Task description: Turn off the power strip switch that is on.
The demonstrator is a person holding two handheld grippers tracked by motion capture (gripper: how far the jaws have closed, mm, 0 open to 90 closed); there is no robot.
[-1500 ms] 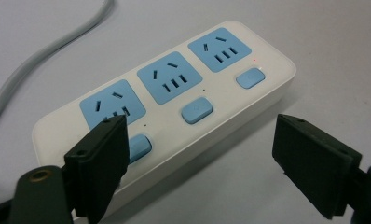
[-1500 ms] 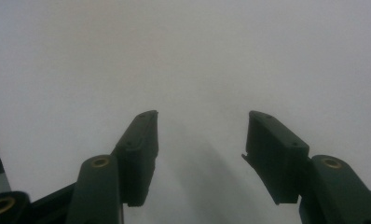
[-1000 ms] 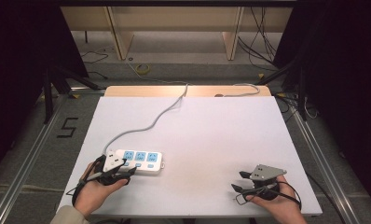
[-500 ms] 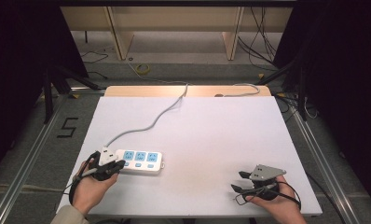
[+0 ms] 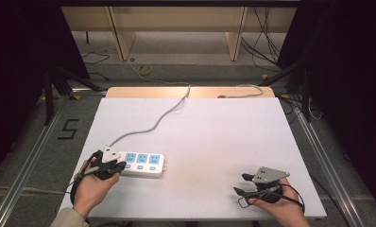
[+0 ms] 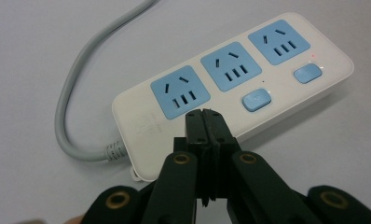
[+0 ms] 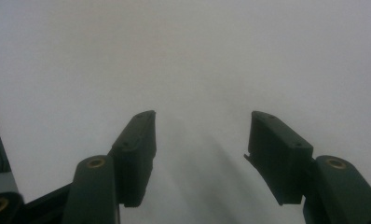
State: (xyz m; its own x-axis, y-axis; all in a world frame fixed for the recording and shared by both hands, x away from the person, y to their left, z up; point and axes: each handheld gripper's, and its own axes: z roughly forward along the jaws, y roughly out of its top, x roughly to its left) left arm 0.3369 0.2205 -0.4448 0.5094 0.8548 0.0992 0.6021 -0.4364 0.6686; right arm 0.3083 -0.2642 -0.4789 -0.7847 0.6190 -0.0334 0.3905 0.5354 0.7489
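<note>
left claw (image 6: 205,116) has just been closing and now has its jaws pressed flat together with nothing between them; the tips hang just over the cable end of the white power strip (image 6: 230,88), near the first blue socket (image 6: 180,92). the strip lies flat near the table's (image 5: 214,127) front-left corner, long side roughly along the front edge, and its grey cable (image 5: 153,124) runs off toward the back edge. three sockets, with two blue switch buttons visible (image 6: 257,100) along the near side; the spot below the first socket sits behind the claw tips. judgement: step in hand is pressing a switch with the closed tips used as a poker, approach stage; contact cannot be told. next move calls for a short, straight push down onto the button, keeping the strip from sliding. right claw (image 7: 200,135) rests wide apart, empty, near the table's front-right corner, well clear.
</note>
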